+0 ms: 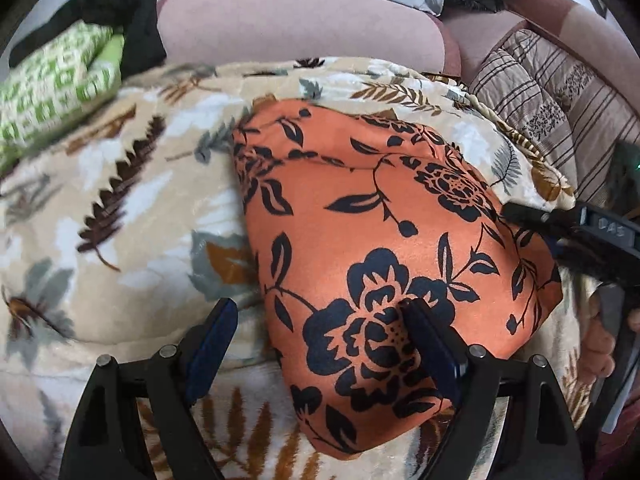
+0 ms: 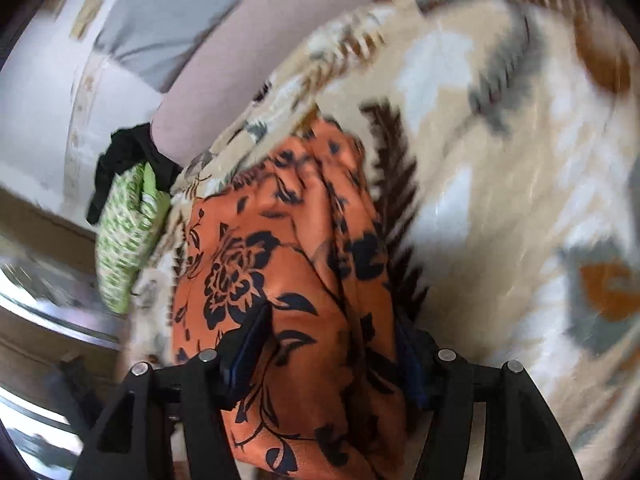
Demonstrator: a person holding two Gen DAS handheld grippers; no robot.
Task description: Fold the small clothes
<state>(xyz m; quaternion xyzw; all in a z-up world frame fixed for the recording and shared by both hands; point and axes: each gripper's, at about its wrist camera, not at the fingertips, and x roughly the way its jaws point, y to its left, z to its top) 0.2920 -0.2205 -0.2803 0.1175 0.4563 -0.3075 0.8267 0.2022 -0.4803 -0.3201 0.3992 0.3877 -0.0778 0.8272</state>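
An orange garment (image 1: 380, 232) with a black flower print lies folded and puffed up on a beige leaf-print blanket (image 1: 120, 200). My left gripper (image 1: 322, 340) stands open over the garment's near left edge. Its right finger rests on the cloth and its left finger is over the blanket. At the garment's right edge one of the right gripper's fingers (image 1: 520, 213) reaches in. In the blurred right wrist view the orange garment (image 2: 288, 248) bunches between the fingers of my right gripper (image 2: 328, 352), which is shut on it. The cloth drapes over the right finger.
A green-and-white patterned cloth (image 1: 52, 88) and a black garment (image 1: 120, 12) lie at the blanket's far left. A pinkish cushion (image 1: 280, 28) runs along the back and a striped quilt (image 1: 552, 96) sits at the right. A person's hand (image 1: 600, 344) shows at the lower right.
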